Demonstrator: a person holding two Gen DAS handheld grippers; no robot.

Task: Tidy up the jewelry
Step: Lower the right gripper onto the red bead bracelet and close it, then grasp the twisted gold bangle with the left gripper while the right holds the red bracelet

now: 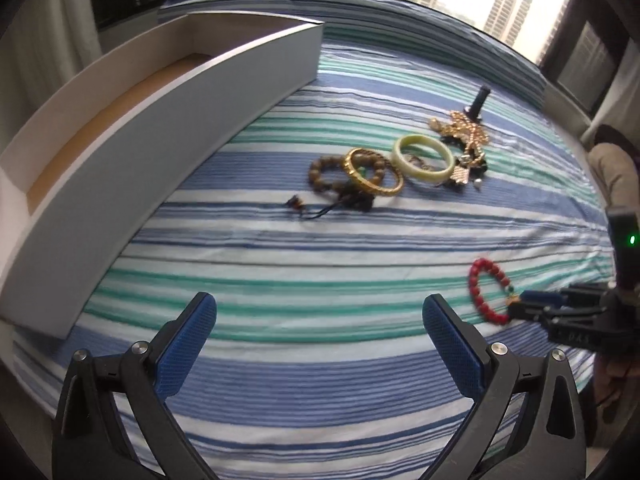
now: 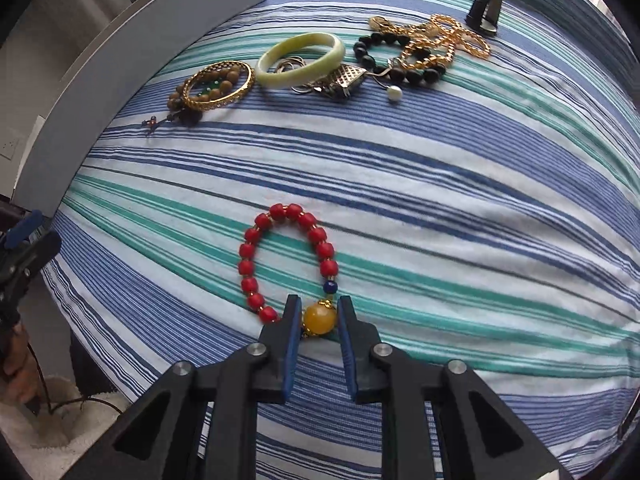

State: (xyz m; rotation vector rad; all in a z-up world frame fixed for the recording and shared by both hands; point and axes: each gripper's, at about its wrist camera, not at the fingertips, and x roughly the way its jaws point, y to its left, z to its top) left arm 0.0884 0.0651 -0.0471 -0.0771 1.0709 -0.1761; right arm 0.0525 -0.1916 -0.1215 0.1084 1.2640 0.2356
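Note:
A red bead bracelet [image 2: 288, 216] with one big amber bead [image 2: 319, 320] lies on the striped bedspread [image 2: 440, 200]. My right gripper [image 2: 319, 310] is shut on that amber bead, both blue pads against its sides. In the left wrist view the same bracelet [image 1: 478, 280] shows at the right, with the right gripper [image 1: 516, 308] on its near end. My left gripper [image 1: 320, 308] hangs open over bare cloth, nothing between its fingers. Farther off lies a cluster: a wooden bead bracelet [image 1: 320, 168], a gold bangle [image 1: 374, 178], a pale green bangle [image 1: 422, 158] and a gold chain [image 1: 464, 128].
A long white open box [image 1: 168, 120] with a brown floor stands along the left side of the bed. A black bead bracelet [image 2: 400, 68], a pearl [image 2: 394, 92] and a small black upright piece [image 2: 486, 8] lie beyond the bangles. A person's hand [image 2: 16, 368] holds the left gripper.

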